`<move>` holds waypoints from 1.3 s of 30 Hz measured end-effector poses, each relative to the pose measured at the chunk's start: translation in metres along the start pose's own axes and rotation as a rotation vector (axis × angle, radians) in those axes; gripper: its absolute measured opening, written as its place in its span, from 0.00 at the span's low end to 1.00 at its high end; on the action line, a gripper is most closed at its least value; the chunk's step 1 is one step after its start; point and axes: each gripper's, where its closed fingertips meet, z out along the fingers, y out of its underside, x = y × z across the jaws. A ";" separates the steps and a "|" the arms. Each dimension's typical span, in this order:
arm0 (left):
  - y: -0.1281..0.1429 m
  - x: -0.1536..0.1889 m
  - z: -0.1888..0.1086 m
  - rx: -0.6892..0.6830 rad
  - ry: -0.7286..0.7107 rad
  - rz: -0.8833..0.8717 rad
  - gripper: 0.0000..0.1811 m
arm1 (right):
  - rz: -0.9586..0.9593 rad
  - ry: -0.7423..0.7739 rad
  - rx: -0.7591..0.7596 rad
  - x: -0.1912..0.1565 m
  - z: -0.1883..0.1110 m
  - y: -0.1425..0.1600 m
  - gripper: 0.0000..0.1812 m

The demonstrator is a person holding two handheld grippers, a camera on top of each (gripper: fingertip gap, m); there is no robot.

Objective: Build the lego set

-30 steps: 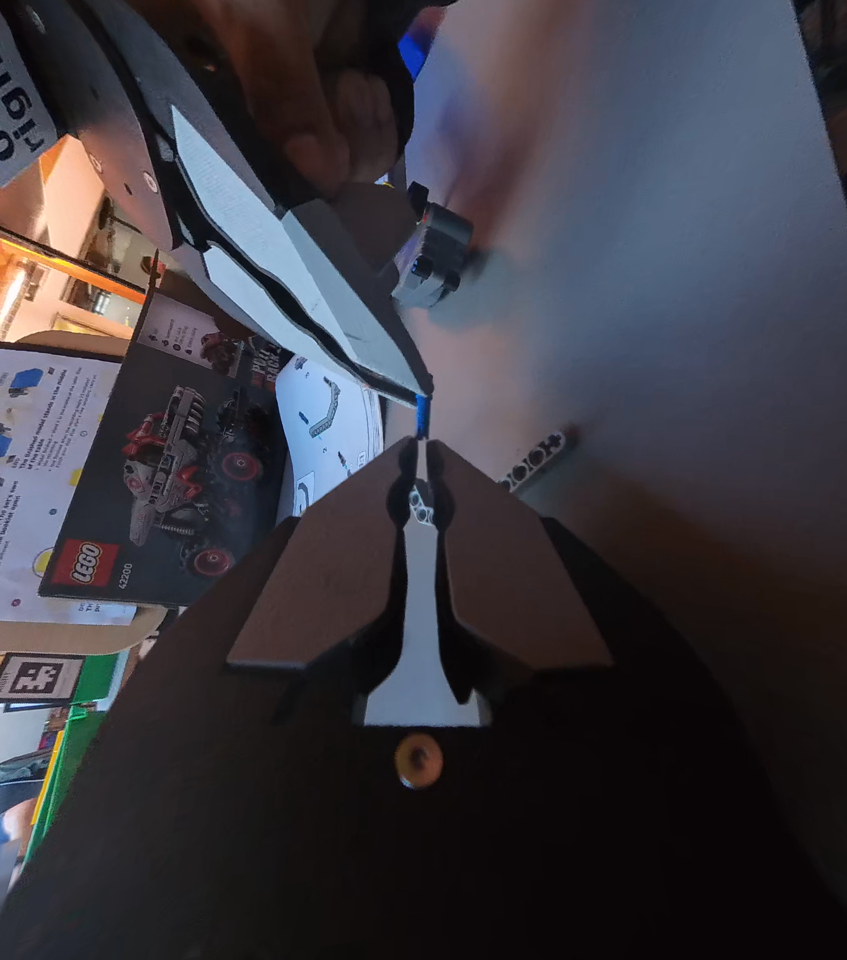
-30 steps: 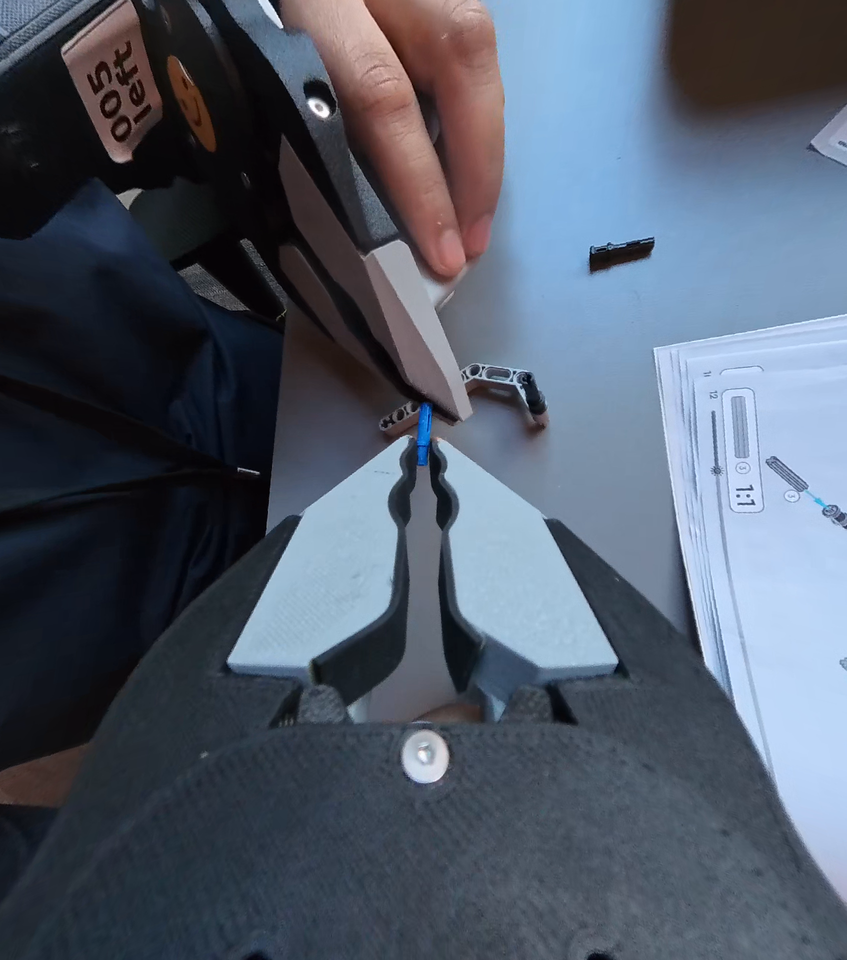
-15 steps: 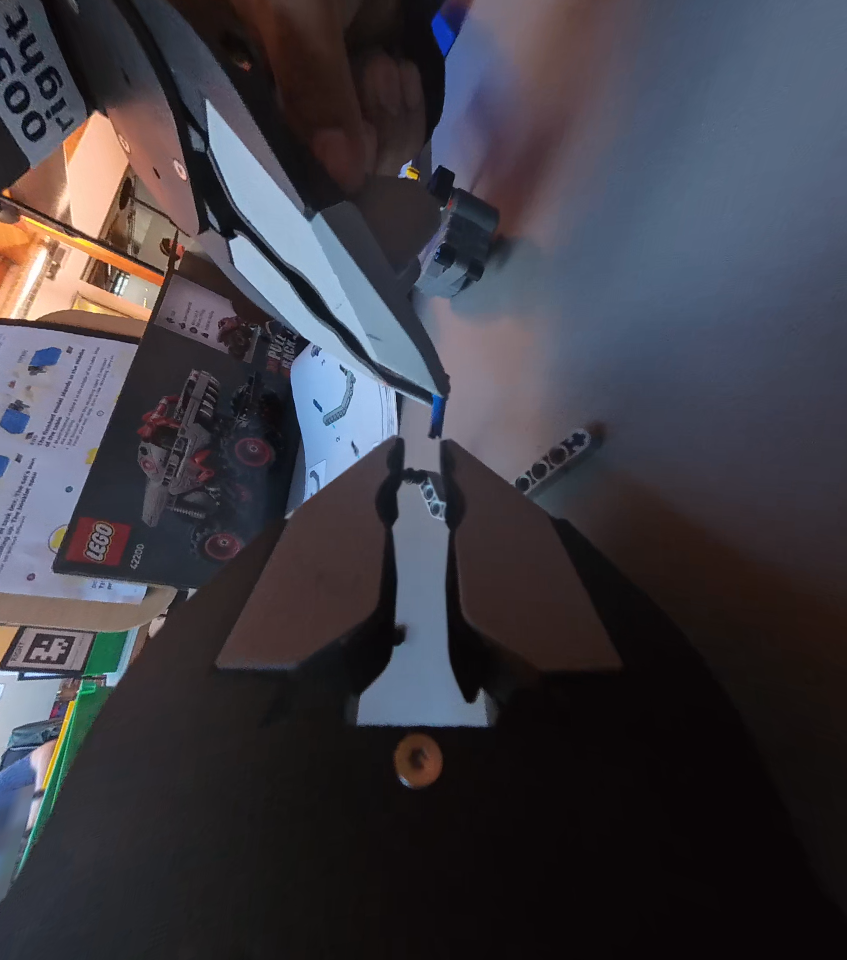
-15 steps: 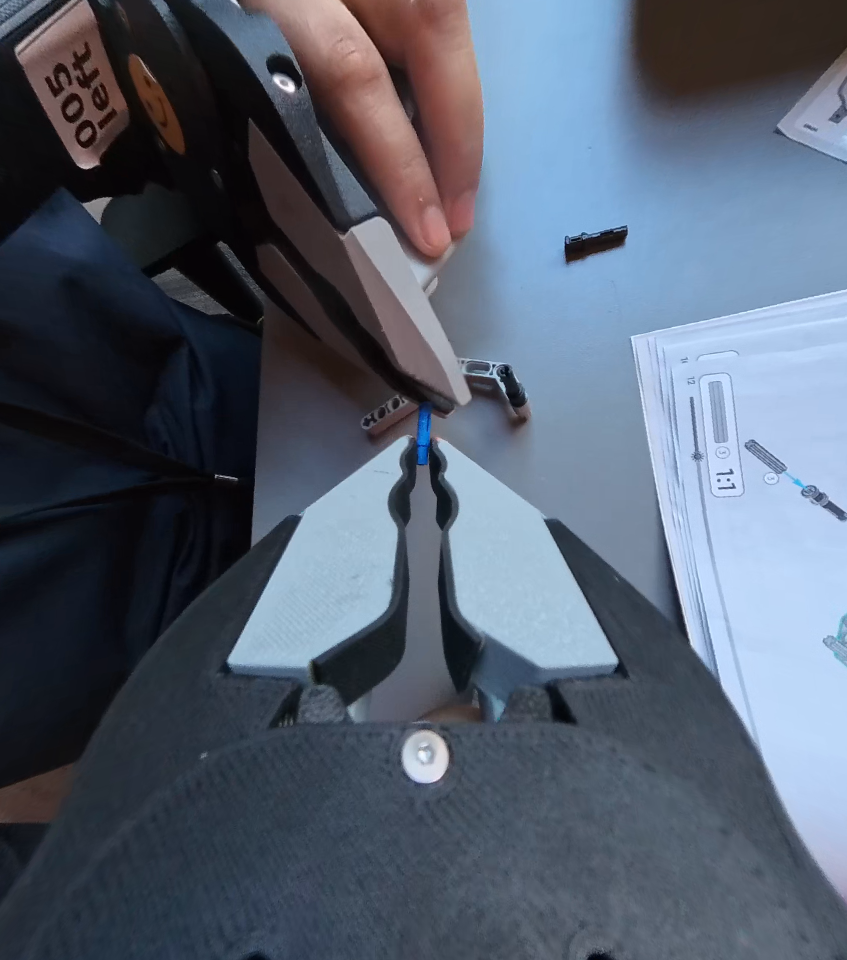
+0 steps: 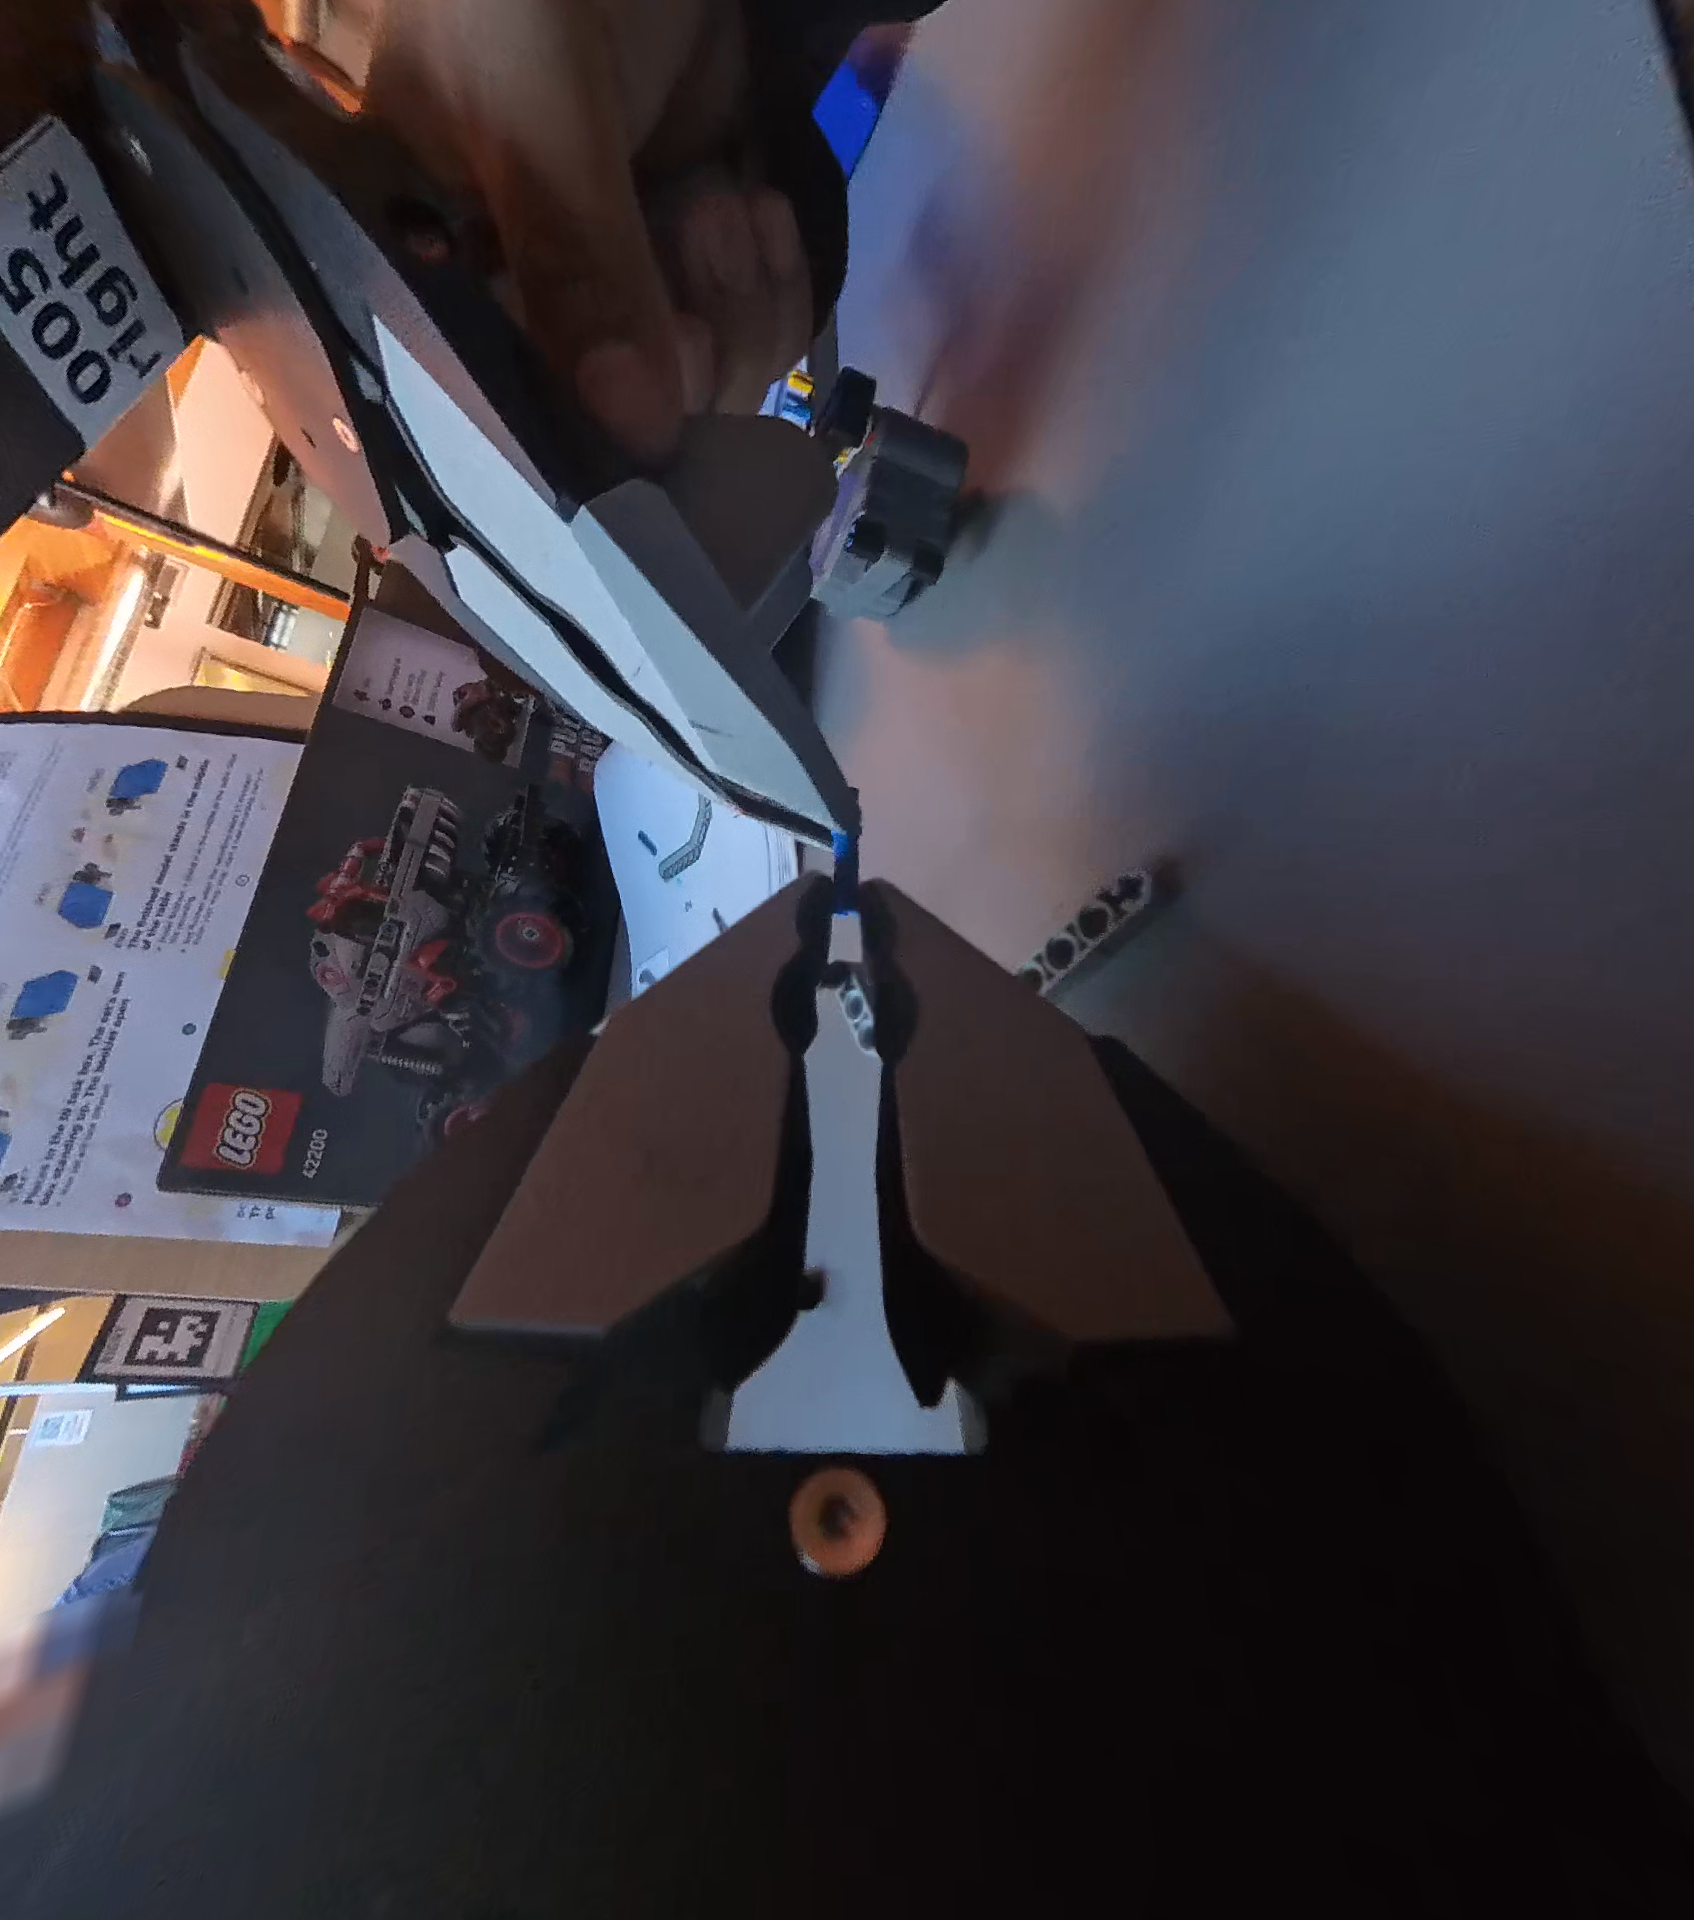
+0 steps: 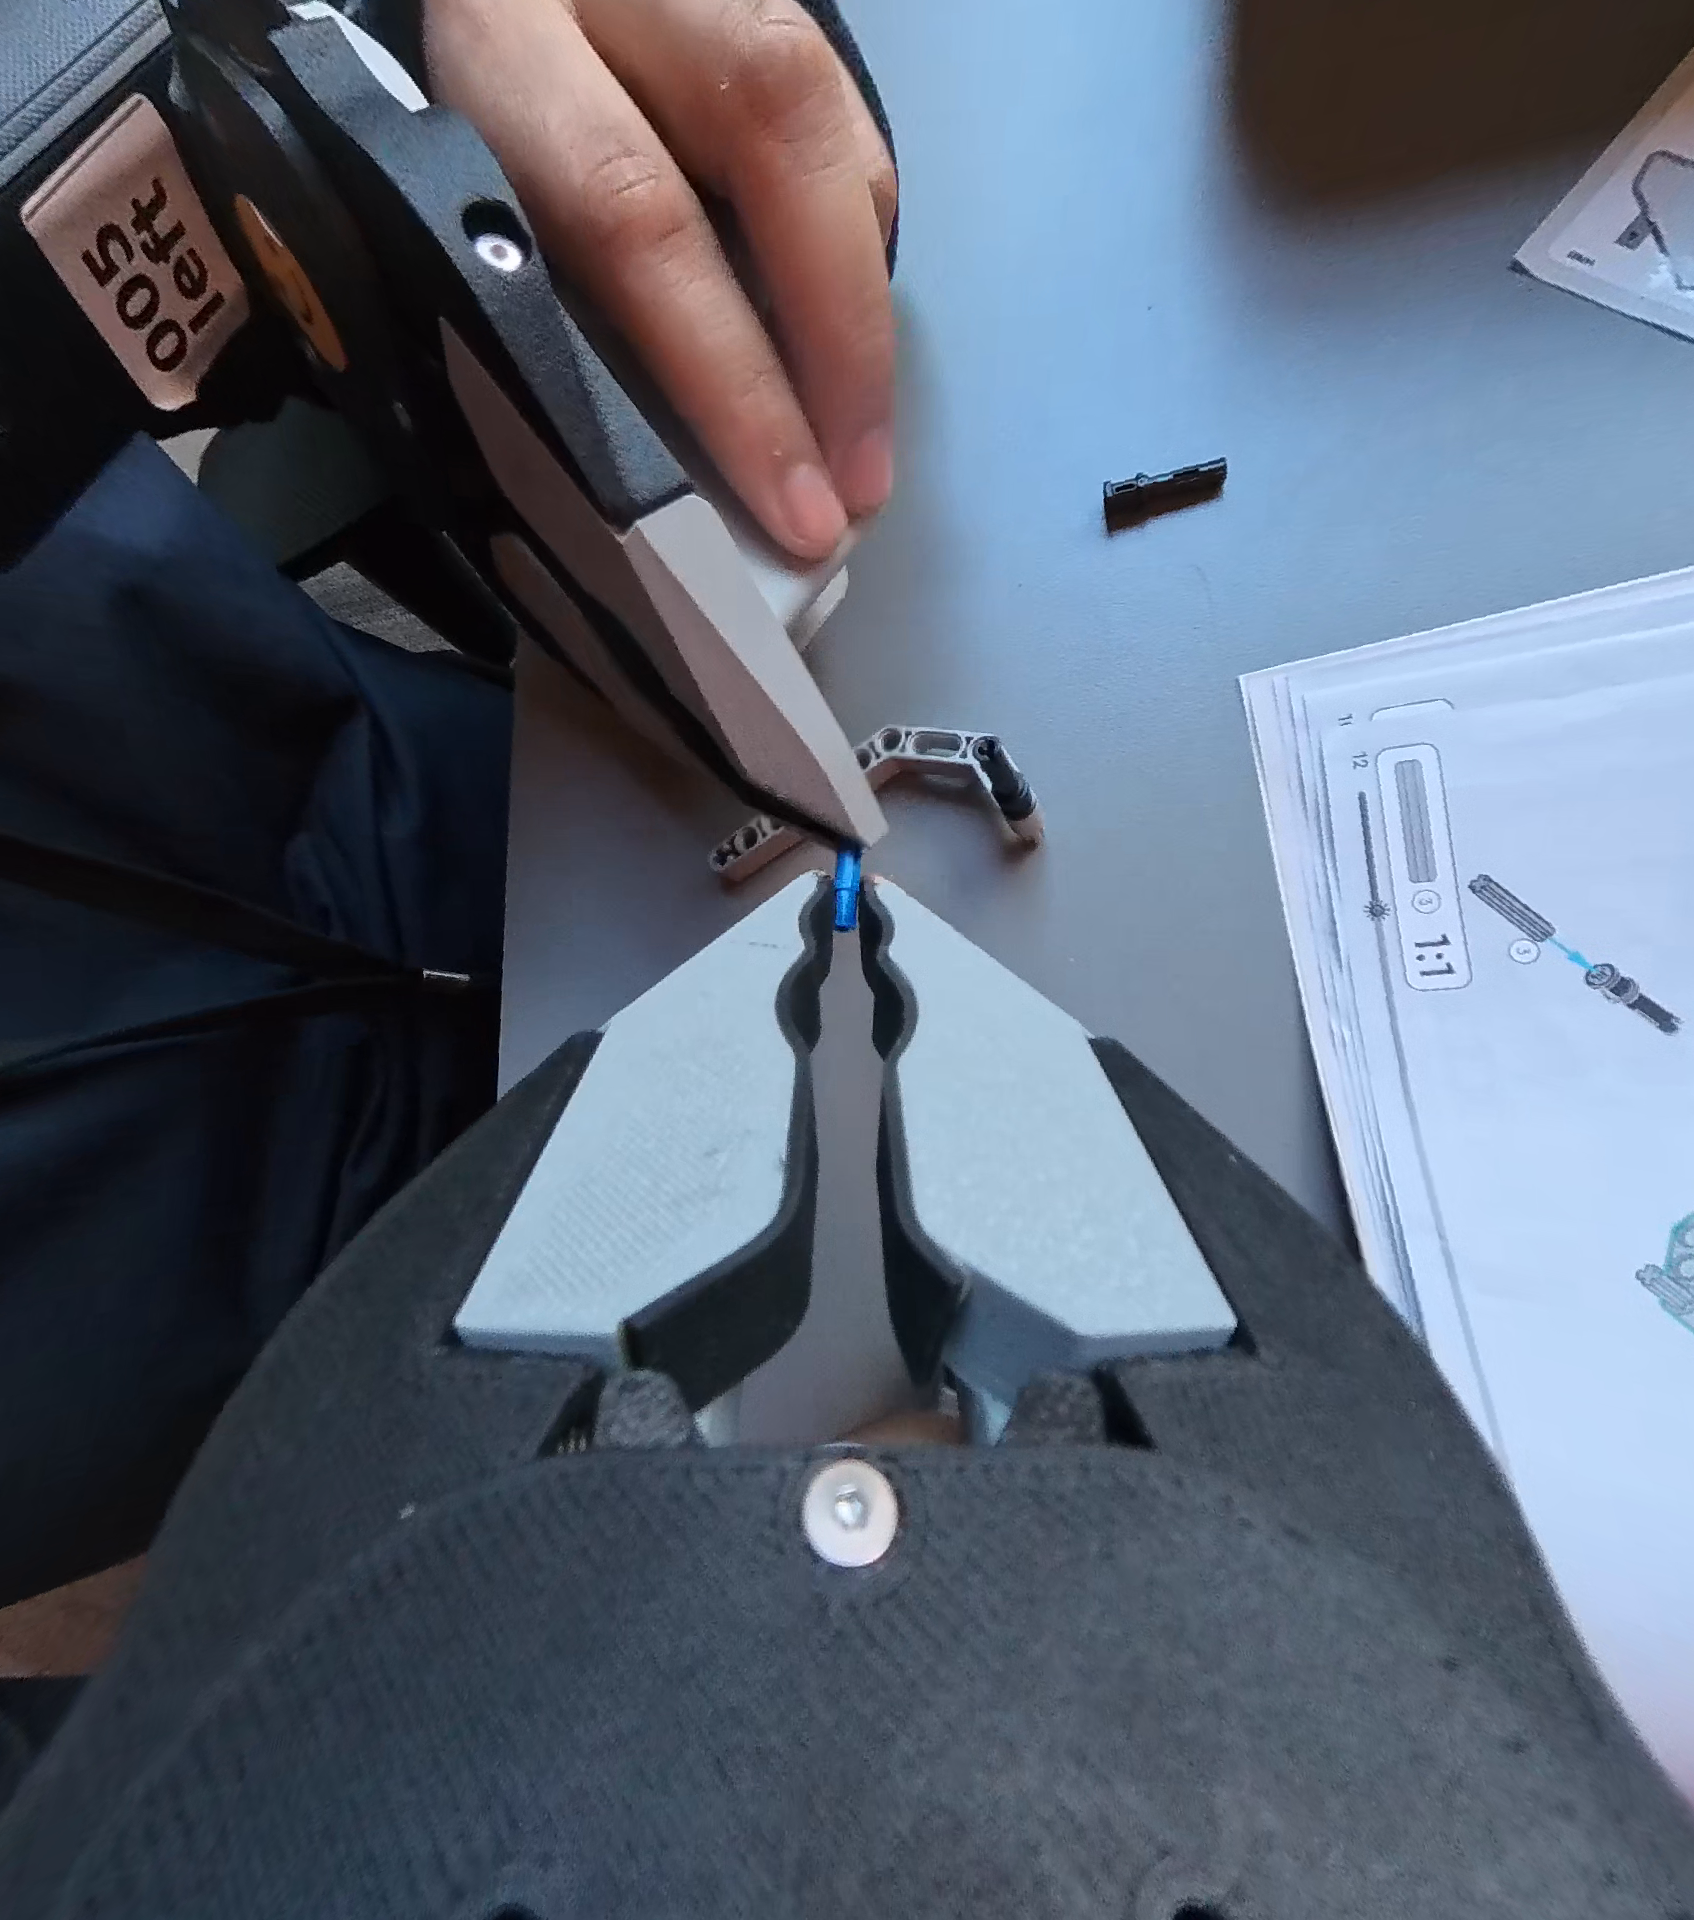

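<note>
A small blue pin point(image 6: 844, 896) is held in the air between both grippers, above the grey table point(image 6: 1186, 260). My right gripper point(image 6: 844, 883) is shut on one end of it. My left gripper point(image 5: 841, 902) comes in from the opposite side, and its tips are closed around the pin's other end point(image 5: 845, 873). In the right wrist view the left gripper point(image 6: 858, 829) reaches down from the upper left, tip to tip with mine. Under the tips a bent grey beam point(image 6: 936, 750) with a black pin in it and a short straight grey beam point(image 6: 751, 837) lie on the table.
An open instruction booklet point(image 6: 1570, 1091) lies to the right, with another sheet point(image 6: 1674, 208) at the far right. A black pin piece point(image 6: 1165, 492) lies loose beyond the beams. A grey and black assembly point(image 5: 890, 520), the set's box point(image 5: 386, 935) and a printed sheet point(image 5: 43, 935) are behind. The table's near edge meets dark clothing point(image 6: 147, 987).
The left gripper's jaws opened slightly half a second ago and have closed again around the pin's end. The right gripper kept hold of the pin. Both shifted a little.
</note>
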 end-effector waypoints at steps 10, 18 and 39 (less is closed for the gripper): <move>-0.006 -0.046 -0.017 0.103 -0.067 -0.347 0.02 | -0.151 0.053 0.184 -0.005 -0.035 -0.028 0.05; -0.013 -0.055 -0.024 0.183 -0.066 -0.442 0.02 | -0.360 0.195 0.274 -0.012 -0.044 -0.047 0.07; -0.038 -0.046 -0.028 0.363 0.113 -0.659 0.01 | -0.565 0.216 0.397 -0.037 -0.055 -0.042 0.04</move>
